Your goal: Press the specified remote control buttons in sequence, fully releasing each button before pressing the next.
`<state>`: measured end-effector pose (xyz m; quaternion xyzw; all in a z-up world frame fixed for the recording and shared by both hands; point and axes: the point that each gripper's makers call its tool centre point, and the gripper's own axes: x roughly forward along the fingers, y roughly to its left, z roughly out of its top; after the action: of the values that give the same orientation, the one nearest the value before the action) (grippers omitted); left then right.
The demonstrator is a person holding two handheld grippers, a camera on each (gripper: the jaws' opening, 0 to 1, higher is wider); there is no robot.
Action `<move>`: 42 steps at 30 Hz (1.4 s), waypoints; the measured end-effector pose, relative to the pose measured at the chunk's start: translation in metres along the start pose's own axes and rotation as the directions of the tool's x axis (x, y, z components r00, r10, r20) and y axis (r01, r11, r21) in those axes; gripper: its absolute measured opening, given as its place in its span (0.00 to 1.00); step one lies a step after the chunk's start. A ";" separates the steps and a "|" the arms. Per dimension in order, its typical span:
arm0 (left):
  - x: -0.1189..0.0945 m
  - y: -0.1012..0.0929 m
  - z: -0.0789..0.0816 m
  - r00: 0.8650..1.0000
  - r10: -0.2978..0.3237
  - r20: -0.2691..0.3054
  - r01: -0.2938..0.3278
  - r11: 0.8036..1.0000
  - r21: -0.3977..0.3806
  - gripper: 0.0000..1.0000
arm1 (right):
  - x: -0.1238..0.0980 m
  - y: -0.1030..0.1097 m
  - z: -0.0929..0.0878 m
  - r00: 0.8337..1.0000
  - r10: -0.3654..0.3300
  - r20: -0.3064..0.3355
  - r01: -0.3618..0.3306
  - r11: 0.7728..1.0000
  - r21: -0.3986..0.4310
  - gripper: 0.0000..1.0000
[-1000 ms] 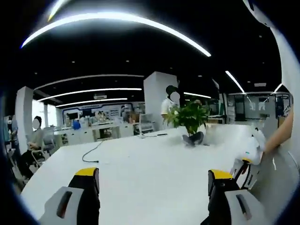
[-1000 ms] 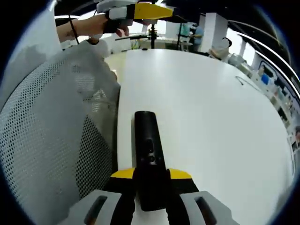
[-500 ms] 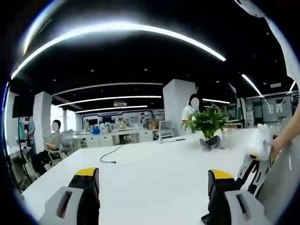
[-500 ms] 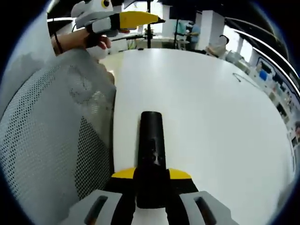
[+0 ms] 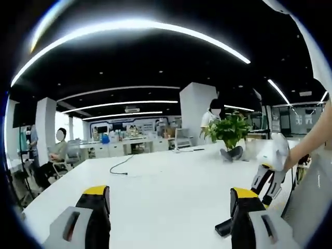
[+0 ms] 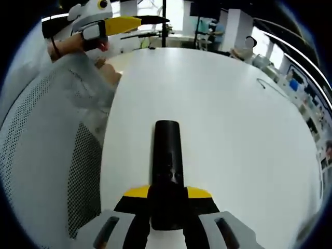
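- Left gripper view: the left gripper [image 5: 168, 218] sits low over the white counter [image 5: 155, 192] with its fingers [image 5: 96, 207] spread wide and nothing between them. It looks level, aimed out across the counter toward the far side, more like it's parked than working.
- Same view, near right: the tip of the remote control [image 5: 224, 227] pokes out on the counter just beside the right-hand finger. Past it the right gripper [image 5: 267, 179] comes in from the right, held in a person's hand [image 5: 295, 155].
- Far side of the counter has a potted plant [image 5: 228, 132] and a loose cable [image 5: 122, 166], both well apart from the action, so I don't see them getting in the way.
- Right gripper view: the right gripper's fingers [image 6: 137, 199] are clamped on the near end of the black remote, which points away lengthwise with the button face up. My guess is it's pinned that way so it can't slide when a button gets pushed.
- Same view, far left: the left gripper is up high in a hand [image 6: 96, 44], yellow tips pointing right, well above the remote. A mesh chair back [image 6: 46, 155] sits at the near left.
- No button looks pressed right now, so I'd say a press is yet to come.
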<state>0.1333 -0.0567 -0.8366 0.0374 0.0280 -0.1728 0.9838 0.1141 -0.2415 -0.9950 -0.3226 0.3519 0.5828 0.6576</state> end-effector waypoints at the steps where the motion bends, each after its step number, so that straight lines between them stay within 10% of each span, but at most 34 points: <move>1: 0.000 0.000 0.000 1.000 0.001 0.001 -0.001 1.000 -0.005 1.00 | 0.000 -0.003 0.000 1.000 0.002 -0.003 -0.002 1.000 -0.002 0.21; 42: -0.002 0.005 -0.002 1.000 -0.003 -0.019 0.002 0.999 -0.049 1.00 | 0.006 -0.107 0.002 0.994 0.012 -0.109 -0.013 1.000 -0.010 0.21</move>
<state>0.1334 -0.0516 -0.8381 0.0148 0.0417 -0.1728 0.9840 0.2212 -0.2491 -0.9976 -0.3554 0.3862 0.5703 0.6319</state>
